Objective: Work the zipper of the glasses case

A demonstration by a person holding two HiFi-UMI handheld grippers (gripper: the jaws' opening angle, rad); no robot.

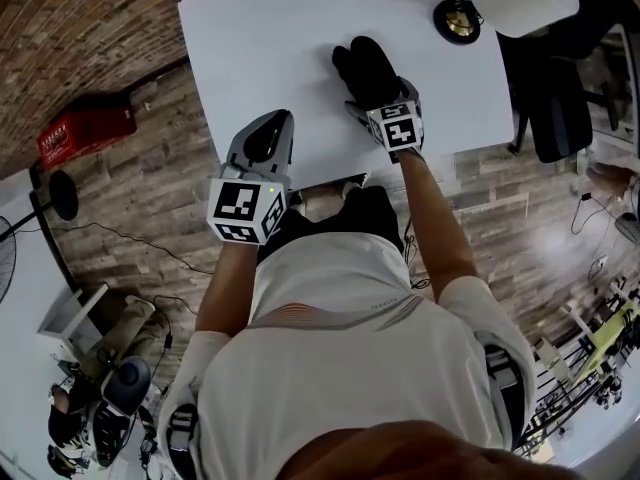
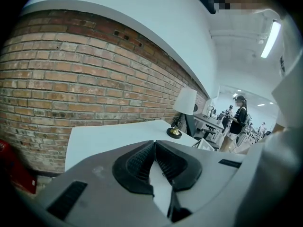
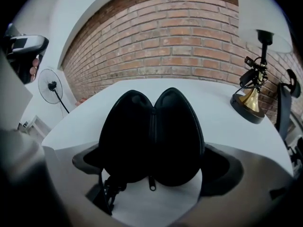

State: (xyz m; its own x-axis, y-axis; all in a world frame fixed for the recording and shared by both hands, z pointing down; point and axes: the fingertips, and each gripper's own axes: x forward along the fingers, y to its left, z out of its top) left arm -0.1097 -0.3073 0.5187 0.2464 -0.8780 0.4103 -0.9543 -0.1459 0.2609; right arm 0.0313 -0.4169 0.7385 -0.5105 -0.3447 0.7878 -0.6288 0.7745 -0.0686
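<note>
The black oval glasses case [image 3: 151, 131] lies on the white table [image 1: 260, 48] between the wide-apart jaws of the right gripper [image 1: 378, 96], with its zip pull [image 3: 152, 186] at the gripper's end. The case is zipped shut, so its inside is unseen. At its 7 o'clock in the head view, the left gripper [image 2: 155, 145] hovers closed and empty.

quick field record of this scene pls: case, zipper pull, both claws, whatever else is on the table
case: black oval zippered glasses case, closed, on the white table
right claw: open wide, case between its jaws
left claw: shut, empty, over the table's near edge
zipper pull: small black tab at the case end nearest the right claw
other: lamp with brass base at the far right corner
</note>
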